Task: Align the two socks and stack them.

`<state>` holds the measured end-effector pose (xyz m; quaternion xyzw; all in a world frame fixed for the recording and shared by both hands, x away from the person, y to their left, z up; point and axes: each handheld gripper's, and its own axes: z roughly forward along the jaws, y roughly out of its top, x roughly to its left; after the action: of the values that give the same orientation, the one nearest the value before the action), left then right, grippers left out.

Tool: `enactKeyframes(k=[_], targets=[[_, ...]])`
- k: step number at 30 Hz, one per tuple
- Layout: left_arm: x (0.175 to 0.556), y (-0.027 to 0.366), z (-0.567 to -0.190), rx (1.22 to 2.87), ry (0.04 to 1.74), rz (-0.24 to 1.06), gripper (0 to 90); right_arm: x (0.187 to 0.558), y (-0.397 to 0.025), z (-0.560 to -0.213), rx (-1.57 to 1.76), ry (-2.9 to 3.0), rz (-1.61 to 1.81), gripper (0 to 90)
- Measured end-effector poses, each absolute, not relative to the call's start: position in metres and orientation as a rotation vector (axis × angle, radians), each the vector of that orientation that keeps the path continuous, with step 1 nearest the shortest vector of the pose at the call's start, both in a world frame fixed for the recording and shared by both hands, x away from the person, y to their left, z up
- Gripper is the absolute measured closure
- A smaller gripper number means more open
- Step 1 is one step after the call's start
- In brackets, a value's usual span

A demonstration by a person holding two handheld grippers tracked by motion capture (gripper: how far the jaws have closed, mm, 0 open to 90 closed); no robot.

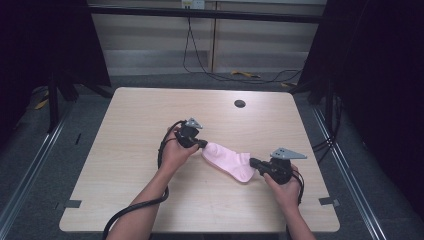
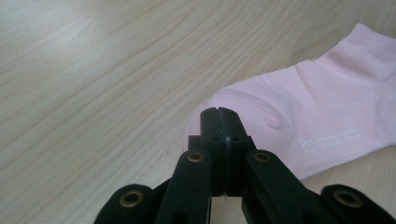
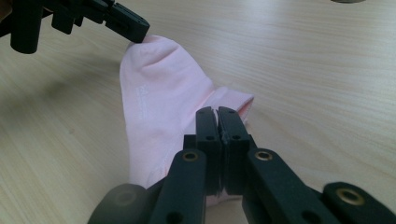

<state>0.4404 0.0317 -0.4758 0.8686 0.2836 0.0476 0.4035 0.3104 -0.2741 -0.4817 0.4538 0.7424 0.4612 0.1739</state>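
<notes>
Both tongs, left (image 1: 204, 144) and right (image 1: 253, 162), pinch one pink sock (image 1: 229, 161) stretched between them on the bench (image 1: 125, 130).

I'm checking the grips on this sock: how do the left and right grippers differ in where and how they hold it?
The left gripper pinches the rounded toe end of the pink sock; the right gripper pinches the heel and cuff end. The left gripper sits farther up the table; the right gripper sits nearer the person. The left points right along the sock; the right points left, facing it. Both have their jaws shut on the fabric.
</notes>
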Motion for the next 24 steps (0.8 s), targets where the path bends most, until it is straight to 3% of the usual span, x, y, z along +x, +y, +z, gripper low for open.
enactKeyframes(k=[24], targets=[[0.440, 0.033, -0.486, 2.245, 0.728, 0.152, 90.0, 0.316, -0.272, -0.498, 1.314, 2.148, 1.264, 88.2]])
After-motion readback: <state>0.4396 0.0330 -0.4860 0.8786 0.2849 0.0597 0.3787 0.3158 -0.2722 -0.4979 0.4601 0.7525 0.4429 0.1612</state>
